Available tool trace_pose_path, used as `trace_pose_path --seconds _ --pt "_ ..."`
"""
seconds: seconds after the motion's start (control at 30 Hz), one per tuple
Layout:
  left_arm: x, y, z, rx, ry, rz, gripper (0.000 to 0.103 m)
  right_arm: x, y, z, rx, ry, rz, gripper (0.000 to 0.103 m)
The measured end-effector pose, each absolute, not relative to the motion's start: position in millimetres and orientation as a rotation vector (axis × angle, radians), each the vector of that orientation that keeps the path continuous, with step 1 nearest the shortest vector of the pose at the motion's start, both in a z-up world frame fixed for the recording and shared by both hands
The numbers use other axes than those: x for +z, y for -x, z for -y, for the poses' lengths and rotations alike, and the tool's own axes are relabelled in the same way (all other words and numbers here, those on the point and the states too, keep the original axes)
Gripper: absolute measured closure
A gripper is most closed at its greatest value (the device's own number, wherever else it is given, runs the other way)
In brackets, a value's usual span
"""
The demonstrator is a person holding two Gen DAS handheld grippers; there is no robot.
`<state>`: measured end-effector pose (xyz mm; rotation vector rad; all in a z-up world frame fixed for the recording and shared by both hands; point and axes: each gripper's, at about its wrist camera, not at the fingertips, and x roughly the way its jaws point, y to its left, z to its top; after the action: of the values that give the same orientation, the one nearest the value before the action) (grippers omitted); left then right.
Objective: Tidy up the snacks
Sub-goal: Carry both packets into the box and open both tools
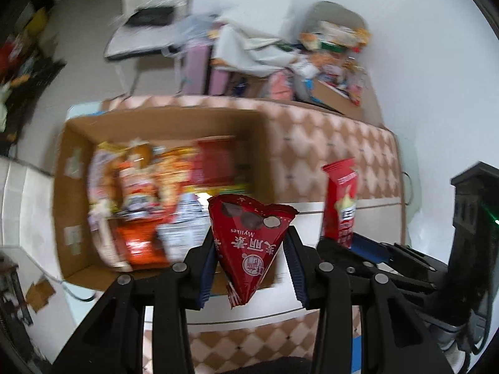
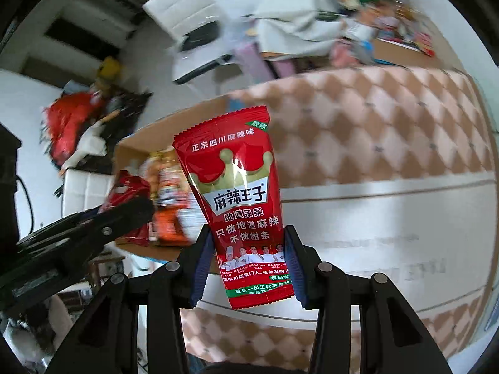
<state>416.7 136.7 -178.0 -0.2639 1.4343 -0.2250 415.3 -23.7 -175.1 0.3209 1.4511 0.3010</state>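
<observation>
Red foil crinkles in both our grips: the left gripper (image 1: 249, 258) is clamped on a cone-shaped chocolate packet (image 1: 249, 240), the right gripper (image 2: 248, 261) on a spicy-strip pouch (image 2: 237, 193). Both hang near the cardboard box (image 1: 75, 193). Light, soft, slippery; we pinch their lower ends.

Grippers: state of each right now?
Left hand-held gripper: closed on the chocolate packet.
Right hand-held gripper: closed on the spicy strip packet.
</observation>
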Motion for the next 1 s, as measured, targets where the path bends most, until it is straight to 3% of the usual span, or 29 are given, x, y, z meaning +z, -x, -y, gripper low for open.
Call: trace_pose_path --seconds 0.33,0.87,0.93,1.0 --pt "-263 -466 -237 -0.148 0.371 -1.611 0.065 -242 -446 -95 0.27 -0.277 -1.559 0.056" --pt "-329 -484 -229 -0.197 0.336 -1.783 0.063 -316 -465 -99 0.12 -0.272 -1.649 0.055" --pt "-336 -486 -230 -0.182 0.334 -1.803 0.058 -327 -468 -97 0.115 -0.305 -1.685 0.052" --pt "-338 -487 -232 -0.173 0.339 -1.809 0.034 -338 -469 -96 0.096 -0.304 -1.731 0.036"
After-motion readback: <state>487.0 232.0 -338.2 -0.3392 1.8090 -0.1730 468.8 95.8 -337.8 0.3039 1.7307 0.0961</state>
